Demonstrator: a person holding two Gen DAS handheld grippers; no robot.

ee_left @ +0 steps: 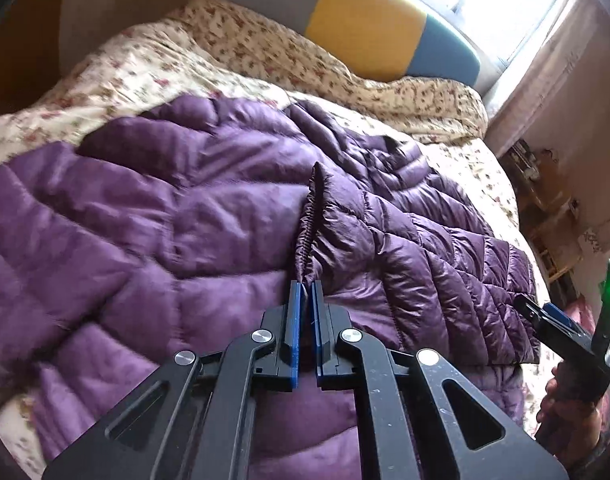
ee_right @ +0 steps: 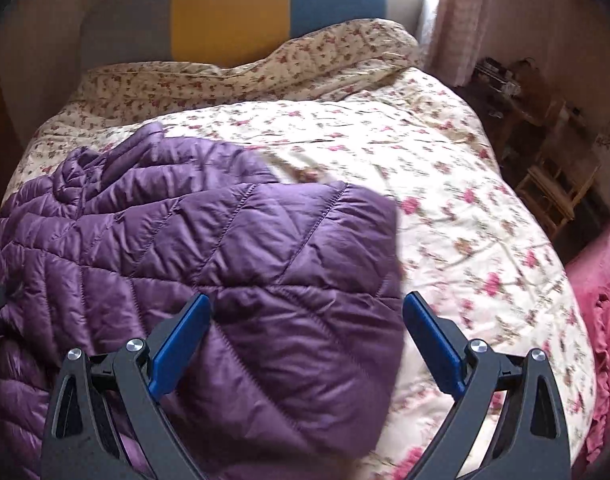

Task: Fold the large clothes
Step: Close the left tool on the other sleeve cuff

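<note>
On the bed, you had the purple jacket (ee_left: 193, 208) spread across the flowered bedspread (ee_left: 153, 64), its quilted body filling the left and middle of your left camera's view and reaching toward the near edge. Farther back, a headboard (ee_left: 369, 32) in grey, yellow and blue bands stood against the wall.

Your left gripper (ee_left: 305, 292) was pinched together on the sleeve cuff (ee_left: 311, 216), a gathered elastic edge that rose from between the blue pads and stood up over the jacket. The pads nearly met, with only that thin strip of fabric caught at their tips. The sleeve itself ran off to the right, lying over the jacket body.

At the right edge of that same view, your other tool showed as a dark shape with a green light, and part of your right hand (ee_left: 565, 404) wrapped its handle.

From your right camera, the right gripper (ee_right: 307, 308) stood with its blue pads wide apart above a folded-over panel of the jacket, whose edge fell between them; the pads did not press on the fabric. To the right of that edge the bedspread lay bare, and a pink ruffled cloth (ee_right: 601, 320) hung at the far right side of the bed.
</note>
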